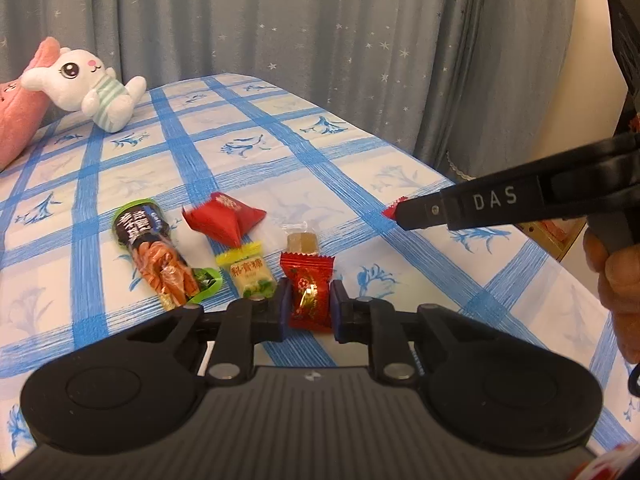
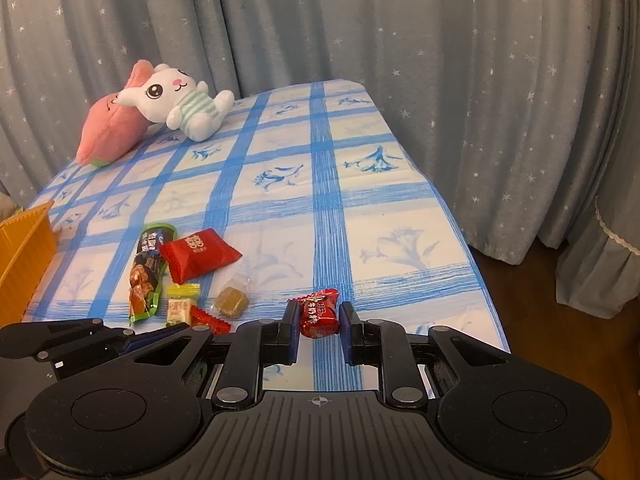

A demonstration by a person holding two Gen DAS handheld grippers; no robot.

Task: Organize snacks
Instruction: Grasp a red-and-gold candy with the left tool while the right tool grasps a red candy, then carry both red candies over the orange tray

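Each claw pinches a red candy — the left claw (image 1: 308, 306) its candy (image 1: 306, 294) on the counter (image 1: 360, 168), the right claw (image 2: 319, 332) another candy (image 2: 319, 312) — and slick wrappers could slip.

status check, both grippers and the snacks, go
Left gripper shut on red flower candy. Right gripper shut on red wrapped candy. Four snacks loose on checked cloth; orange basket unobstructed.

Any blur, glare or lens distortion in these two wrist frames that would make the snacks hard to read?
Left wrist view: sharp, warm even light, red candy between the left gripper pads legible; fisheye bends the table edge. Right wrist view: equally sharp, curtain bowed, dark vignette corners, small glare on the wrapped candy.
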